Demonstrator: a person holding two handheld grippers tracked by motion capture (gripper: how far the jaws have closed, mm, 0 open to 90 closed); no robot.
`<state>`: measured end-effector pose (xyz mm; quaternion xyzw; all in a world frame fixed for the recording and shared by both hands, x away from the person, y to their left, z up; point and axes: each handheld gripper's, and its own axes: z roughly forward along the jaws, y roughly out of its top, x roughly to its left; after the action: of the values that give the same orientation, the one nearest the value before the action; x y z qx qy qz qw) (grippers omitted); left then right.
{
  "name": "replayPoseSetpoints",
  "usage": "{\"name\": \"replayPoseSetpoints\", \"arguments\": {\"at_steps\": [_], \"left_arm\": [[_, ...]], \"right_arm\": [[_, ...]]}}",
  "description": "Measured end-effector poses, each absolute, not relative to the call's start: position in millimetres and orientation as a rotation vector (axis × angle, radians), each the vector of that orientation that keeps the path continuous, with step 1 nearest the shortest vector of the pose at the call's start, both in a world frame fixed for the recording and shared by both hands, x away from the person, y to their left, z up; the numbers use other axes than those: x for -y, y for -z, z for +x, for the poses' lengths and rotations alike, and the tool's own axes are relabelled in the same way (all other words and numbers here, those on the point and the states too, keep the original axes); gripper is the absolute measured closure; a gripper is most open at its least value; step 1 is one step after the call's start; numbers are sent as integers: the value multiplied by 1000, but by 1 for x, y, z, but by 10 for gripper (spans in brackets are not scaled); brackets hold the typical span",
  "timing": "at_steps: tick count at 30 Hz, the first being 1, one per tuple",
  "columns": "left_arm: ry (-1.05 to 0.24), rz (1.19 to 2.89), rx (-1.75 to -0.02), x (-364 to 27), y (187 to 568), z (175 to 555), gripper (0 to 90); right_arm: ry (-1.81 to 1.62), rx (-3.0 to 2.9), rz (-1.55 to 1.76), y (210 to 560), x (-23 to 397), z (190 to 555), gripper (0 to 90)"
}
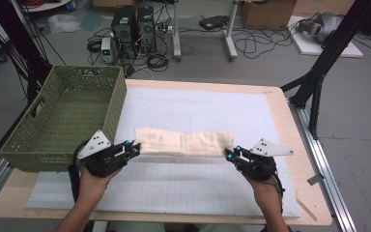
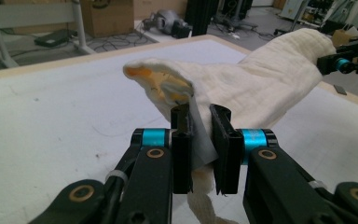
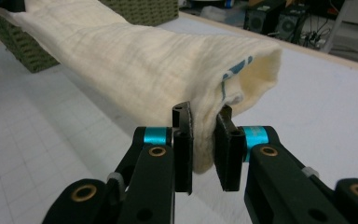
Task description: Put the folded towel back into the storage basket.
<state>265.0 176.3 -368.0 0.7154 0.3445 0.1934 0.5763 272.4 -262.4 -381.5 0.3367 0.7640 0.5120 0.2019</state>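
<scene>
At mid-frame, a folded cream cotton cloth (image 1: pixel 183 142) was pinched at its ends by the left gripper (image 1: pixel 134 149) and right gripper (image 1: pixel 230 153), beside a green woven plastic basket (image 1: pixel 65 116) at left.

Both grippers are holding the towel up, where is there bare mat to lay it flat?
Bare mat lies beyond the towel, up to the table's far edge, and nearer you between both hands. The left is crowded by the green basket.
</scene>
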Motion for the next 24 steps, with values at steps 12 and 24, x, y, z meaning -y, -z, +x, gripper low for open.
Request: {"name": "replayPoseSetpoints", "arguments": {"at_steps": [12, 24], "left_arm": [[-542, 1623, -807, -209, 338, 260, 795], [-619, 1580, -852, -251, 325, 252, 795]], "right_arm": [[-1472, -2109, 843, 348, 228, 309, 799], [-1475, -2139, 745, 325, 175, 344, 800]]}}
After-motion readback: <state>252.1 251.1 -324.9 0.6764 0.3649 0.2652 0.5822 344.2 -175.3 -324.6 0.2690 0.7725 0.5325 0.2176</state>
